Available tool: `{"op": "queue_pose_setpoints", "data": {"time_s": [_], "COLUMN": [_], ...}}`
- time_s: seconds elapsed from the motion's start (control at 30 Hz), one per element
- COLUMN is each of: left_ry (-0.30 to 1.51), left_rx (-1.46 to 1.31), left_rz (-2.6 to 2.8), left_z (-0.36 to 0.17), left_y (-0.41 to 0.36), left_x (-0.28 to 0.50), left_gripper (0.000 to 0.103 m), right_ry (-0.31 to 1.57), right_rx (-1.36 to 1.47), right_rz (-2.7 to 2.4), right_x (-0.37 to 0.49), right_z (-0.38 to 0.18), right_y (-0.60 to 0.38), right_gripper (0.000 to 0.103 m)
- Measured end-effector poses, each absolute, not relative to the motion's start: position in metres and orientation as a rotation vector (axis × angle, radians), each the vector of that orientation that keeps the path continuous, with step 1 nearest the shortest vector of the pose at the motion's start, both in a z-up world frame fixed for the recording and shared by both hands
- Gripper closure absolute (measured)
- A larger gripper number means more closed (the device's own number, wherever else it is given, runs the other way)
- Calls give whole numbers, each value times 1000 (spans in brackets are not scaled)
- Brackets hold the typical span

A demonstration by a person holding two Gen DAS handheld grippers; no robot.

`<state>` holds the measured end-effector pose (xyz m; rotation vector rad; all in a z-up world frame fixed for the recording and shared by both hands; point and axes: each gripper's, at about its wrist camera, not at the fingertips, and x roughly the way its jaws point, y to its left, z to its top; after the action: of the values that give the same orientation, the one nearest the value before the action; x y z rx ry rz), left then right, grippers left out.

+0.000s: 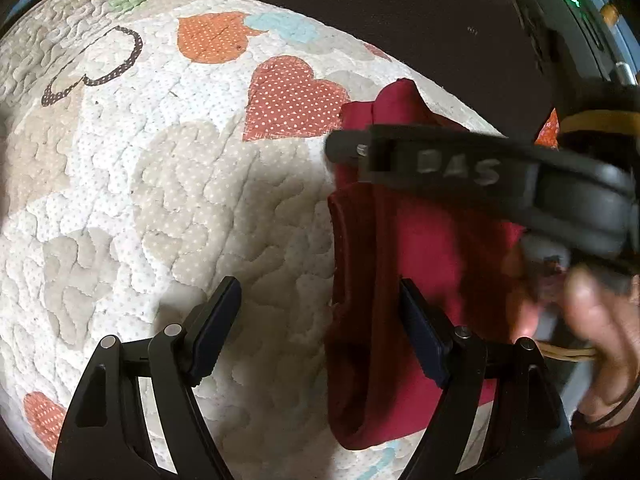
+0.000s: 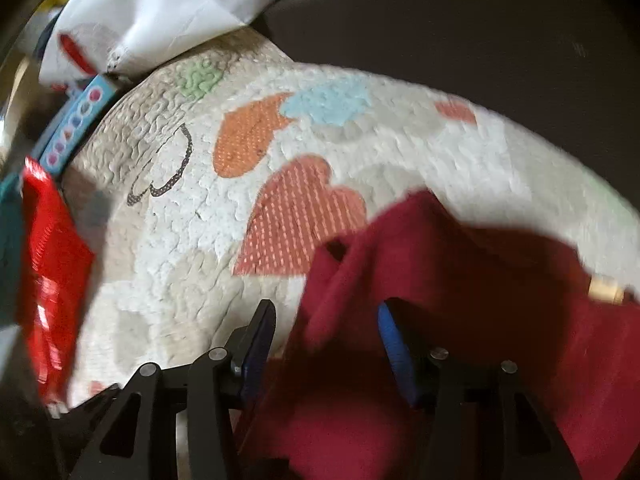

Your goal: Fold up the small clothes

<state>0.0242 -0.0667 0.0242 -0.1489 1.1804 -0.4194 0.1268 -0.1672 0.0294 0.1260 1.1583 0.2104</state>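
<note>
A dark red garment (image 1: 404, 264) lies folded in layers on the white quilt (image 1: 168, 168) with heart patches. My left gripper (image 1: 320, 300) is open, jaws wide, with its right finger (image 1: 420, 332) over the garment's left part. The right gripper's body crosses the left wrist view above the garment, held by a hand (image 1: 592, 320). In the right wrist view the garment (image 2: 460, 280) fills the lower right, blurred. My right gripper (image 2: 328, 320) is open, and the cloth's left edge lies between and under its fingers.
The quilt (image 2: 200, 220) ends at a dark surface (image 1: 380, 12) behind. At the left of the right wrist view are a shiny red packet (image 2: 48, 264), a blue patterned strip (image 2: 76, 120) and white cloth or paper (image 2: 168, 4).
</note>
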Motion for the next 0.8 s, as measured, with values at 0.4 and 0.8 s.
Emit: {"op": "queue_pose_setpoints", "data": {"time_s": [0.4, 0.8], "left_ry": [1173, 1209], "left_rx": [-164, -280], "left_rz": [-528, -546], "left_z": [19, 21], "left_y": [-104, -99], "left_x": [33, 37], "left_gripper": [24, 73], "right_ry": [971, 947], "right_rx": [323, 334], "right_rz": [305, 79], "right_x": [82, -3], "right_z": [77, 83], "right_y": [-224, -322], "right_gripper": [92, 80]}}
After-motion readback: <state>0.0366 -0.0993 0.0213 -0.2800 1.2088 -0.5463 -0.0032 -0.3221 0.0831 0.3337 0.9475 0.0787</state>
